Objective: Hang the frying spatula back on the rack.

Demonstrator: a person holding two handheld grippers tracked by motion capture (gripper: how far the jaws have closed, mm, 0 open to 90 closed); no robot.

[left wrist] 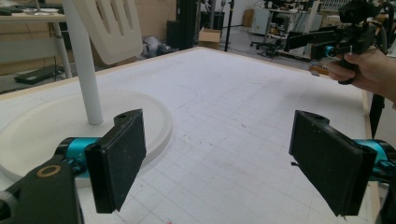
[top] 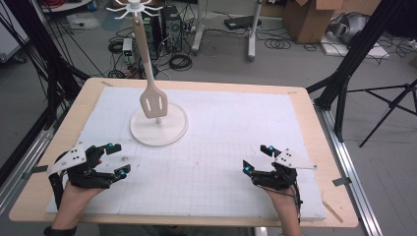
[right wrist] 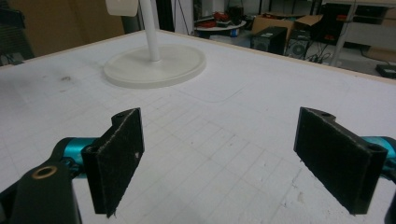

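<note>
On my table (top: 305, 128) I count one white stand (top: 159, 129), one cream slotted spatula (top: 153, 103) and two hand-held grippers. The stand is a single round base with one upright pole, set on the left-centre of the white gridded mat (top: 231, 162), its top ring of hooks showing above the far edge in the high view. The one spatula hangs from that stand, blade down, just above the base and beside the pole; I count three slots in the blade. My left gripper (top: 116, 158) sits near the front left of the mat, its two jaws spread wide with nothing between them, the base just ahead of it in the left gripper view. My right gripper (top: 257, 158) sits near the front right, well apart from the stand, its two jaws likewise spread and holding nothing. One hand grips each tool.
</note>
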